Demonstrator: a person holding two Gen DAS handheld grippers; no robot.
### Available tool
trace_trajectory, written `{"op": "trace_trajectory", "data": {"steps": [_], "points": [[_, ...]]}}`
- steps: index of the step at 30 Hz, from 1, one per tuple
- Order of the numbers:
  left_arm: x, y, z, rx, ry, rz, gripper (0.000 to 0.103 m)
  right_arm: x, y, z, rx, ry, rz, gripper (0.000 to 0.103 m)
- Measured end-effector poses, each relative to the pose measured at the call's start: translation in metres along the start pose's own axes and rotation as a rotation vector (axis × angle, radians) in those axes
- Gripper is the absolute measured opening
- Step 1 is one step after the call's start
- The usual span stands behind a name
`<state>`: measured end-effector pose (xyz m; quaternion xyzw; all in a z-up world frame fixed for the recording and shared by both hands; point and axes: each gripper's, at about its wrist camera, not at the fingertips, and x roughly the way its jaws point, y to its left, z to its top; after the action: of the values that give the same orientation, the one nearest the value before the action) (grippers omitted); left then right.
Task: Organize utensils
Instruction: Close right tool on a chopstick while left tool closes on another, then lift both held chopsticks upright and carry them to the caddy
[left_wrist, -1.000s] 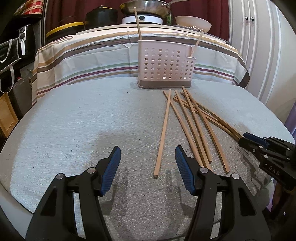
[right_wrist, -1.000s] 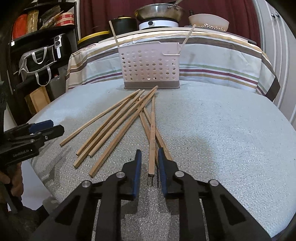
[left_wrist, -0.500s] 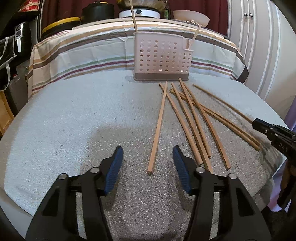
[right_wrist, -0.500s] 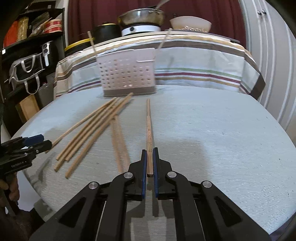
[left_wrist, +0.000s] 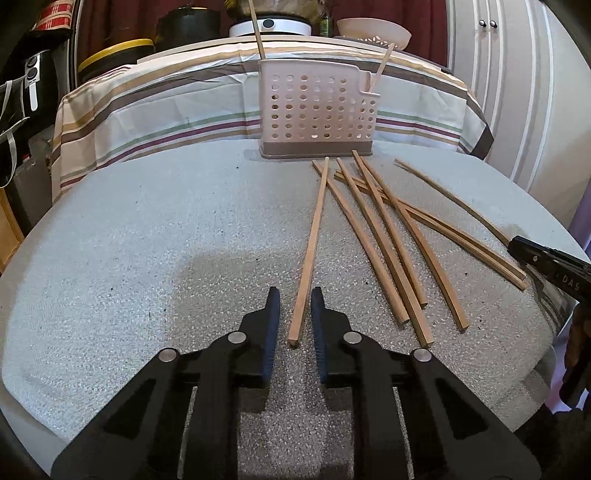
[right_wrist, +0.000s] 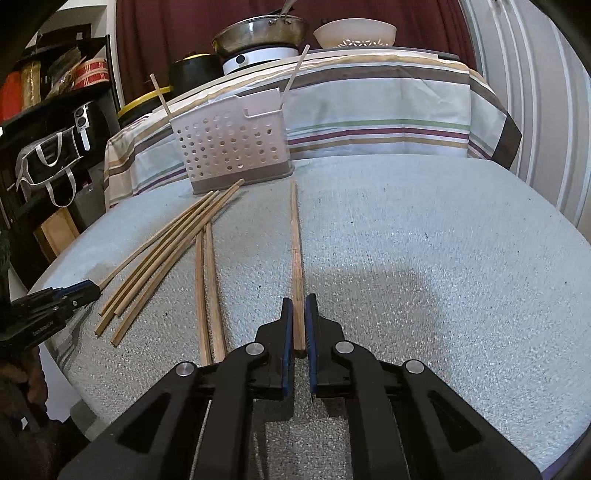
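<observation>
Nearest the right wrist camera, the right gripper pinches one chopstick at its near end. Only the left wrist view shows the left gripper closing around another chopstick, pads not yet touching it. Beyond both, more chopsticks lie loose on the table before the perforated utensil basket.

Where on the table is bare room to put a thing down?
Bare foam lies left of the left tool, up to the holder, and right of the right tool. The middle, before the holder, is crowded with chopsticks.

left hand-held gripper closing around chopstick
</observation>
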<state>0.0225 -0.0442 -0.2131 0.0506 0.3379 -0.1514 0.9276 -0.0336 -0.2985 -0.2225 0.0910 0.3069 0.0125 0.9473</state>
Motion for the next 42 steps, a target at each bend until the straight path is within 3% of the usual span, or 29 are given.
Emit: {"op": "trace_trajectory", "data": {"steps": [6, 15, 24, 29, 32, 38, 42], "points": [[0.000, -0.003, -0.001, 0.011, -0.006, -0.003, 0.006, -0.002, 0.004, -0.005, -0.028, -0.030, 0.008, 0.018], [-0.004, -0.001, 0.000, 0.001, -0.015, 0.003, 0.006, -0.006, 0.003, -0.005, -0.039, -0.038, -0.005, 0.012], [-0.028, 0.002, 0.009, -0.004, -0.084, 0.025, 0.006, -0.030, 0.012, 0.010, -0.083, -0.101, -0.043, 0.010], [-0.029, 0.002, 0.008, -0.007, -0.087, 0.029, 0.006, -0.024, 0.011, 0.006, -0.093, -0.078, -0.041, 0.010], [-0.027, 0.004, 0.005, -0.017, -0.076, 0.029, 0.006, -0.021, 0.006, -0.001, -0.070, -0.083, -0.054, 0.032], [-0.027, 0.004, 0.006, -0.017, -0.079, 0.032, 0.006, -0.016, 0.007, -0.005, -0.082, -0.061, -0.049, 0.032], [-0.028, 0.003, 0.006, -0.018, -0.081, 0.033, 0.006, -0.011, 0.008, -0.009, -0.094, -0.043, -0.042, 0.007]]}}
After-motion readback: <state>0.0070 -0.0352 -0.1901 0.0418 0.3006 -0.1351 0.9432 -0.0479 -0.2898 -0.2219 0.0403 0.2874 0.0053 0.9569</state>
